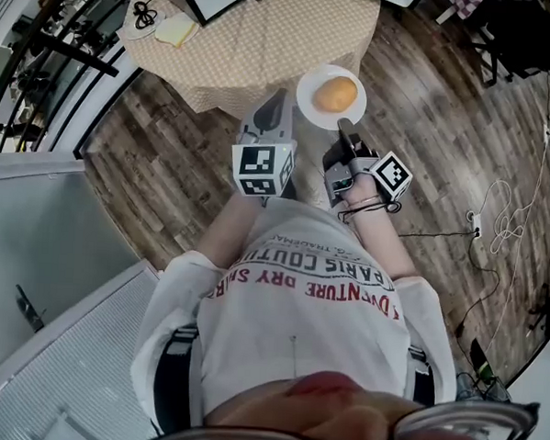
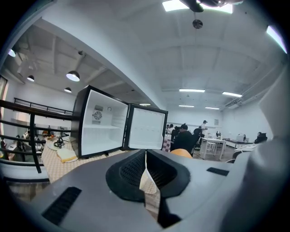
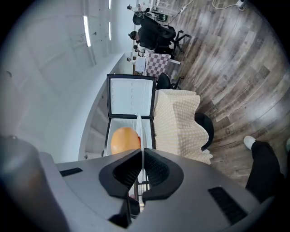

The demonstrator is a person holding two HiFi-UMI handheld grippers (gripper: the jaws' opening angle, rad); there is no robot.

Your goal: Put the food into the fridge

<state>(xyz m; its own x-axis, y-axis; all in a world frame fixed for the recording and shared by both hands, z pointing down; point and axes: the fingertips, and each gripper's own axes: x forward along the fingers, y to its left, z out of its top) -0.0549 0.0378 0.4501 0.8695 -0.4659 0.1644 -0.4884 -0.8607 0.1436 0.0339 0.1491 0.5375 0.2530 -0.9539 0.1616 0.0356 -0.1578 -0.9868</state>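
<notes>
bun (image 1: 336, 94) on plate (image 1: 306, 100) in right claw (image 1: 342, 128); fridge (image 2: 103, 126) open

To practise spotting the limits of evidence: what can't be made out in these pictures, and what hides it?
- Right gripper view: the fingers of the right gripper hide part of the round orange bun; the white plate shows edge-on.
- Left gripper view: the left gripper covers most of the bun.
- Head view: the top edge cuts off the open black mini fridge.
</notes>
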